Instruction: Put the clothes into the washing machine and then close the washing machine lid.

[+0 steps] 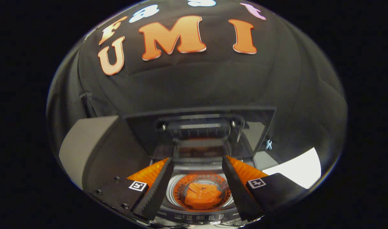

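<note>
Washing machine (200, 216) front — cut off (control markings unreadable).

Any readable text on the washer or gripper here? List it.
Washing machine panel strip: tiny markings, too small to read.
Marker squares on the gripper: coded patterns, no words.
No legible text. The gripper's fingers are open above the drum, which holds the orange clothes.

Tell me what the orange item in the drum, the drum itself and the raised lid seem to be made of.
Orange item: soft cloth, matte, judging by its folds and creases. Drum: probably polished metal; its ring shines and carries an orange reflection. Raised lid: dark, glossy, likely glass or smooth plastic, since it mirrors its surroundings. The hand-held gripper is open above the drum, holding nothing.
</note>
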`<state>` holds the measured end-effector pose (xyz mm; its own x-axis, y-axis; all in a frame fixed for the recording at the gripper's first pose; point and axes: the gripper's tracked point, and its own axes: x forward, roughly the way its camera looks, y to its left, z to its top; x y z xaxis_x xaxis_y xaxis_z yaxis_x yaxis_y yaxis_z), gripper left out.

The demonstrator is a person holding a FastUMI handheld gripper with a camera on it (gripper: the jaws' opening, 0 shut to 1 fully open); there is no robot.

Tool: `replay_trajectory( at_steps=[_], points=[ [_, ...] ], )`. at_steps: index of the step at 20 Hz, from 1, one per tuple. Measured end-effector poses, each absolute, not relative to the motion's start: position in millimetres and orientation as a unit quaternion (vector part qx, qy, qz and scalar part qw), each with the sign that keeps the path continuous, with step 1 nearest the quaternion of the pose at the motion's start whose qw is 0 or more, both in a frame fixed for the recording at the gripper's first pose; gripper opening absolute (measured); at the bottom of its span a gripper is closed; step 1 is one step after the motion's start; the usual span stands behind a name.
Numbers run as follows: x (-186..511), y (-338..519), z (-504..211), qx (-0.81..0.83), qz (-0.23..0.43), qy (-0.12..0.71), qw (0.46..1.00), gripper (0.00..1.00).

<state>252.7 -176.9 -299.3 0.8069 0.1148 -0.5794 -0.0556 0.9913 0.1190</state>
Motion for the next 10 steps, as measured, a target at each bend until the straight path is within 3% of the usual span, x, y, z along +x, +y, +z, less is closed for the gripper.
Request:
replay_trajectory(
  at_steps=[5, 10],
  points=[
    [308.7, -172.3, -239.2, 0.033, 0.053, 0.257, 0.965, 0.99],
    [355.7, -175.9, -259.4, 0.033, 0.046, 0.282, 0.958, 0.99]
  ],
)
